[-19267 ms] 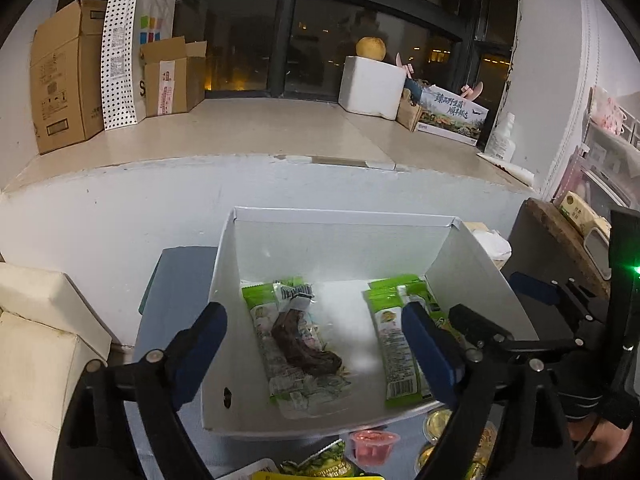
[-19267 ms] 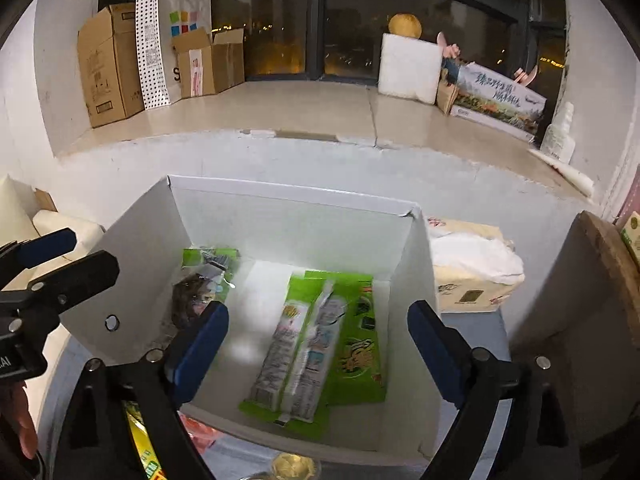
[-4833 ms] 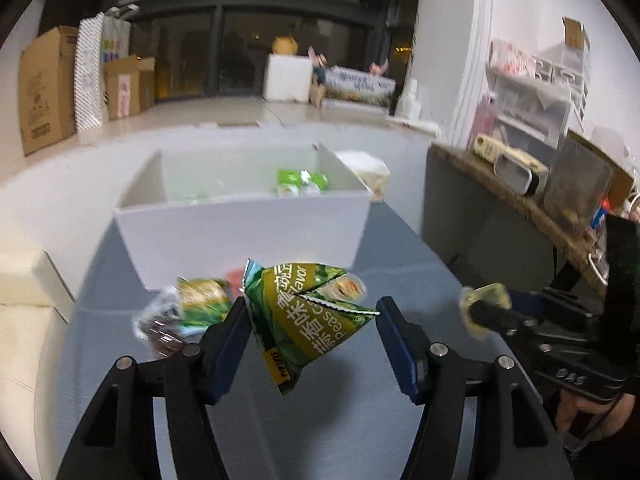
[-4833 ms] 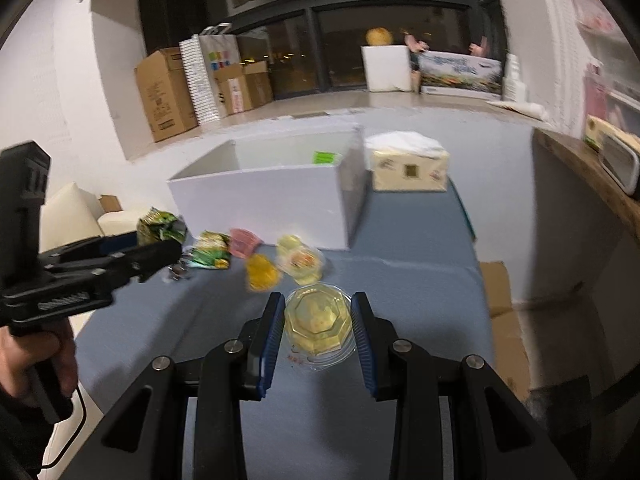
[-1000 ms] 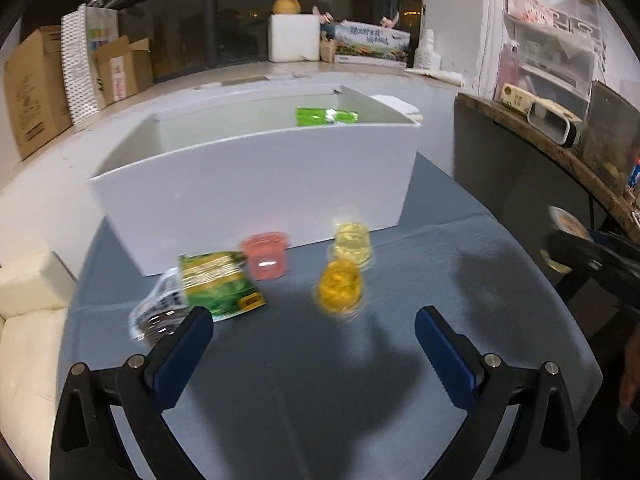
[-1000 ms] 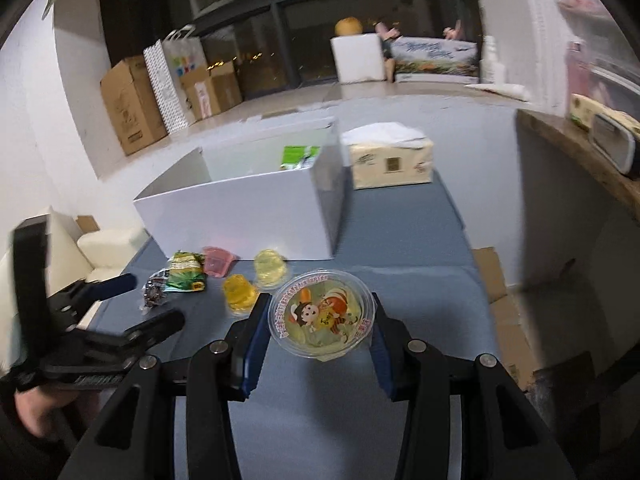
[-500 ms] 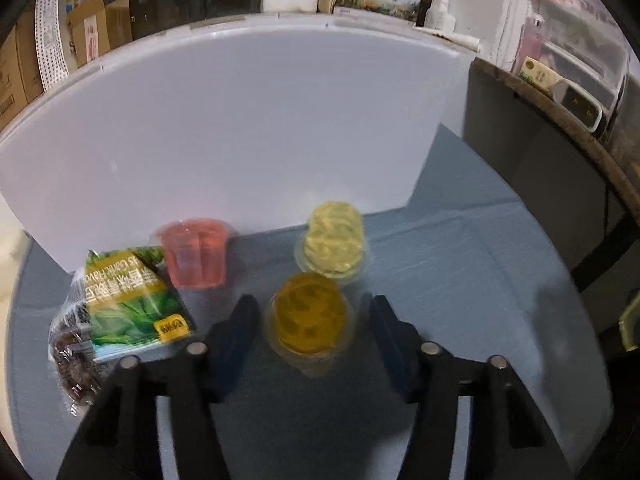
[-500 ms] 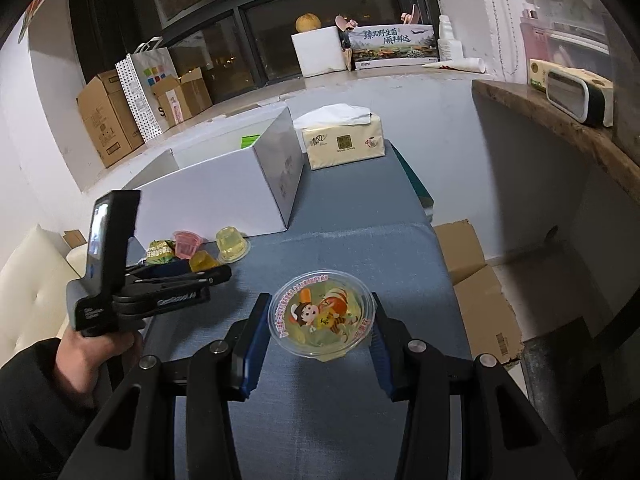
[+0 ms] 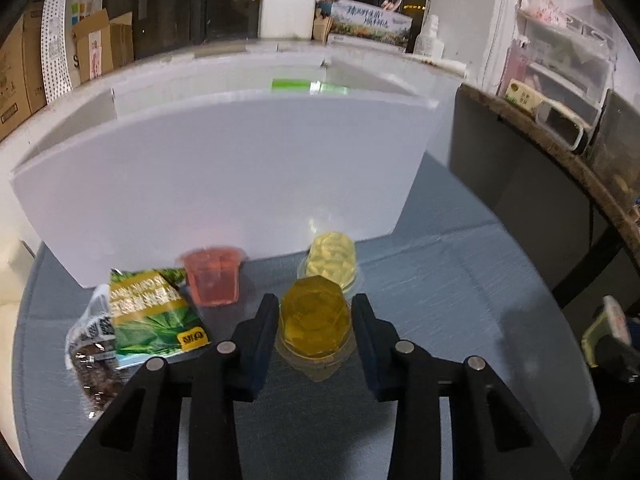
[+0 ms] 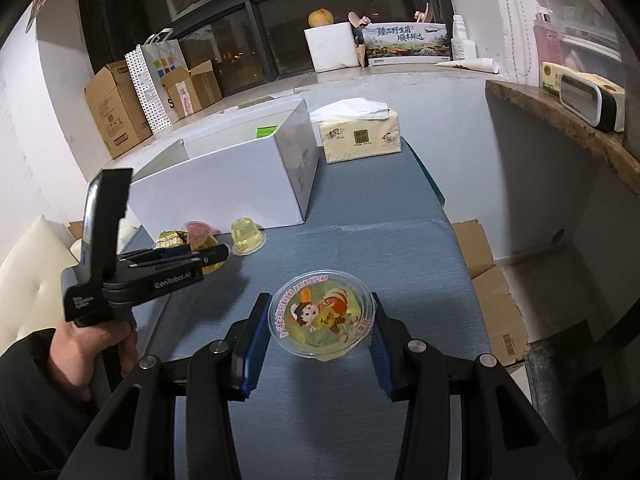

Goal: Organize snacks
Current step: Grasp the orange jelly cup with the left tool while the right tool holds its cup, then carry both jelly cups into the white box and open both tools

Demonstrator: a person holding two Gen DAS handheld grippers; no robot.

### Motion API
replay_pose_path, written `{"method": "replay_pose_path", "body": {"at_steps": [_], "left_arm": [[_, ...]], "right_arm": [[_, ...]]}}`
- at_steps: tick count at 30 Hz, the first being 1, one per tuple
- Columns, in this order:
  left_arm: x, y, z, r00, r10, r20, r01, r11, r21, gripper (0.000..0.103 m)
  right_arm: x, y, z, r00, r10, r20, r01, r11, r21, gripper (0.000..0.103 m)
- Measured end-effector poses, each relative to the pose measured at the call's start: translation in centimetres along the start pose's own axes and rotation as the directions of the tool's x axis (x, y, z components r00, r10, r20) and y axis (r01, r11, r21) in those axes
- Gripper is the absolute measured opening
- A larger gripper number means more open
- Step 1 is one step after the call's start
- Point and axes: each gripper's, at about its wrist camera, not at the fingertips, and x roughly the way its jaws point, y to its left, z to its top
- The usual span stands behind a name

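My left gripper straddles an orange jelly cup on the grey-blue table. Its jaws are closing, and the pads touch the cup's sides. Behind it a pale yellow jelly cup and a pink jelly cup stand in front of the white box. A green snack packet lies to the left over a dark packet. My right gripper is shut on a large clear jelly cup with a cartoon lid, held above the table. In the right wrist view the left gripper reaches over the small cups.
A tissue box sits to the right of the white box. The table's right edge drops to cardboard on the floor. A wooden counter runs along the right. A hand holds the left gripper's handle.
The left gripper moved forward and down to the orange jelly cup, and its jaws narrowed from wide open to the cup's sides. The right gripper kept still with the large cup.
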Motion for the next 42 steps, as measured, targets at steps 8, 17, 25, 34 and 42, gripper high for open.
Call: {"method": "replay_pose_path", "body": {"at_steps": [8, 17, 25, 34, 42], "left_arm": [[-7.6, 0.1, 2.0, 0.988, -0.035, 0.150, 0.033, 0.999, 0.018, 0.042], [-13.1, 3.7, 5.5, 0.963, 0.004, 0.268, -0.008, 1.000, 0.015, 0.042], [-10.7, 9.0, 10.9, 0.957, 0.061, 0.283, -0.055, 0.998, -0.029, 0.042], [-4.6, 12.9, 13.8, 0.971, 0.120, 0.208, -0.105, 0.991, -0.080, 0.068], [-4.1, 14.6, 11.8, 0.968, 0.144, 0.204, -0.120, 0.985, -0.128, 0.103]], "right_arm": [[0.3, 2.2, 1.4, 0.999, 0.035, 0.021, -0.034, 0.999, -0.037, 0.049], [2.1, 6.1, 7.4, 0.992, 0.098, 0.083, -0.088, 0.989, -0.121, 0.049], [7.3, 10.0, 16.2, 0.985, 0.142, 0.095, -0.121, 0.973, -0.198, 0.049], [13.8, 10.6, 19.7, 0.994, 0.101, 0.040, -0.092, 0.981, -0.172, 0.065], [14.2, 10.6, 18.2, 0.996, 0.062, 0.056, -0.049, 0.977, -0.210, 0.100]]}}
